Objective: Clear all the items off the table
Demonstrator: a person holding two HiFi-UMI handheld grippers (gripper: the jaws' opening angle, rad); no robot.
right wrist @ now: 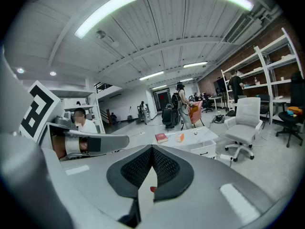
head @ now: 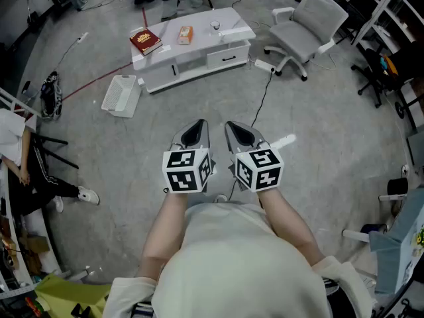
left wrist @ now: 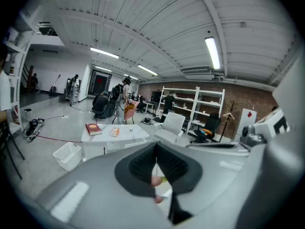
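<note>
A low white table stands well ahead of me across the floor. On it lie a red book, an orange box and a small glass. My left gripper and right gripper hover side by side over the grey floor, far short of the table, both shut and empty. In the left gripper view the table carries the book and box. The right gripper view shows the table, book and box beyond the shut jaws.
A white basket lies on the floor left of the table. A white office chair stands to its right, with a cable running across the floor. A seated person is at far left; shelving lines the right side.
</note>
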